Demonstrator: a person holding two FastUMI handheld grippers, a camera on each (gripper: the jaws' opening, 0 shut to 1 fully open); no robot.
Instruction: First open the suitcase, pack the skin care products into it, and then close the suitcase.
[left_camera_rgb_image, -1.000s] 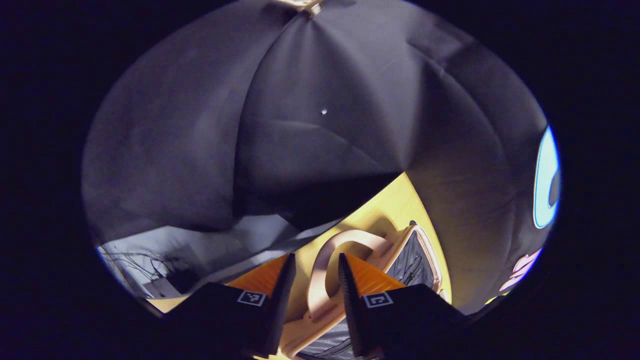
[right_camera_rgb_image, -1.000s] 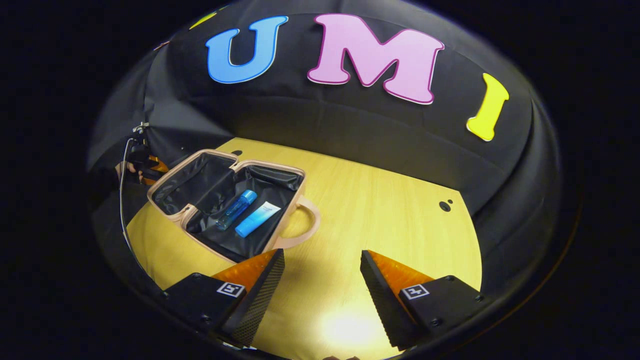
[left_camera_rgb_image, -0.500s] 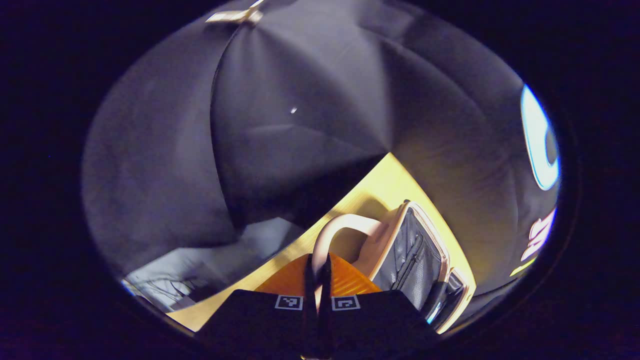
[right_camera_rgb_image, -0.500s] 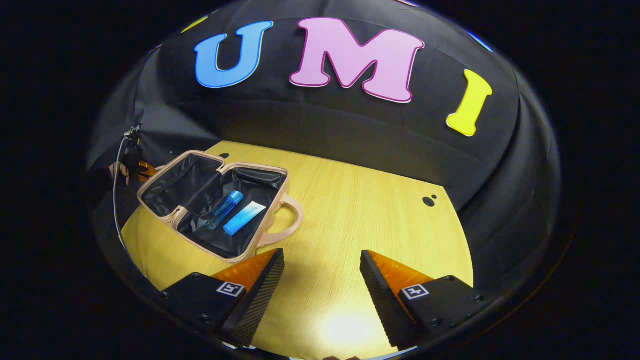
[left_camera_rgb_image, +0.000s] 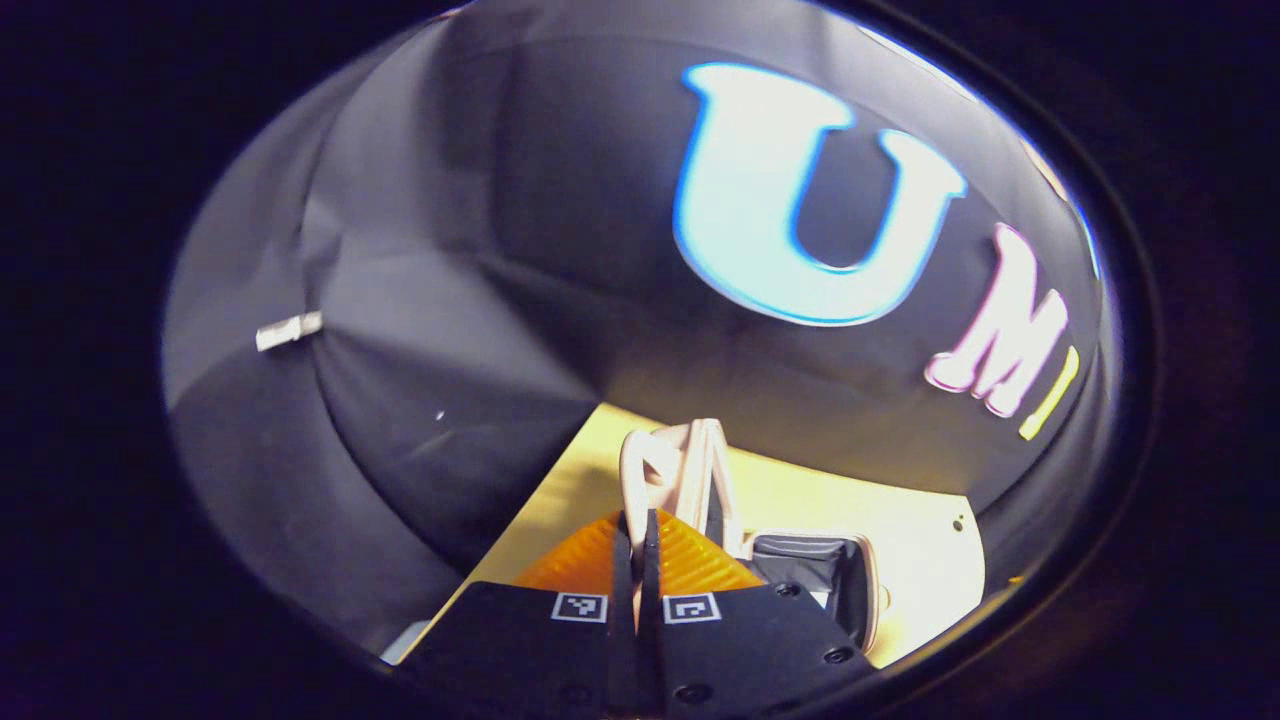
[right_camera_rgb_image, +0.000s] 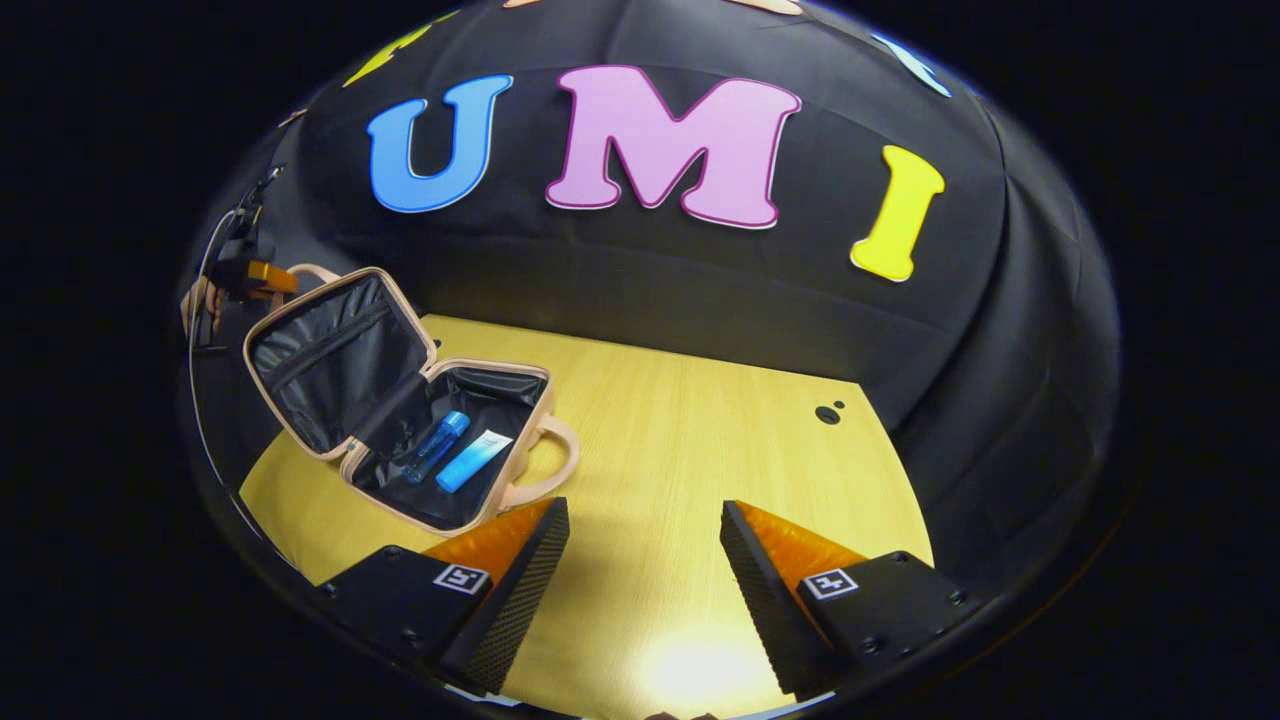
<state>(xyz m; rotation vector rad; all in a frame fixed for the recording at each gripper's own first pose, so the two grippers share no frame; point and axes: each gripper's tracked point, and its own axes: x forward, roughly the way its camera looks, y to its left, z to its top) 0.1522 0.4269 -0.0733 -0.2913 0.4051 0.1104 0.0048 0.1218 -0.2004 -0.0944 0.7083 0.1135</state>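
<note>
A pink suitcase (right_camera_rgb_image: 400, 500) with black lining lies on the wooden table (right_camera_rgb_image: 700, 450) at the left of the right gripper view. Its lid (right_camera_rgb_image: 330, 360) is raised about halfway. Inside lie a blue bottle (right_camera_rgb_image: 432, 447) and a blue tube (right_camera_rgb_image: 473, 460). My left gripper (left_camera_rgb_image: 637, 525) is shut on the lid's pink handle (left_camera_rgb_image: 655, 470); it also appears far off with a hand at the lid's top edge (right_camera_rgb_image: 250, 275). My right gripper (right_camera_rgb_image: 640, 545) hangs open over bare table, to the right of the suitcase's front handle (right_camera_rgb_image: 550, 465).
Two small dark holes (right_camera_rgb_image: 828, 412) mark the table's far right part. Black cloth walls close the table in behind and on both sides. A cable (right_camera_rgb_image: 200, 330) hangs by the left gripper at the table's left edge.
The left gripper closed on the lid's handle, then lifted and swung the lid up from flat to about halfway. The right gripper stayed open, drifting slightly.
</note>
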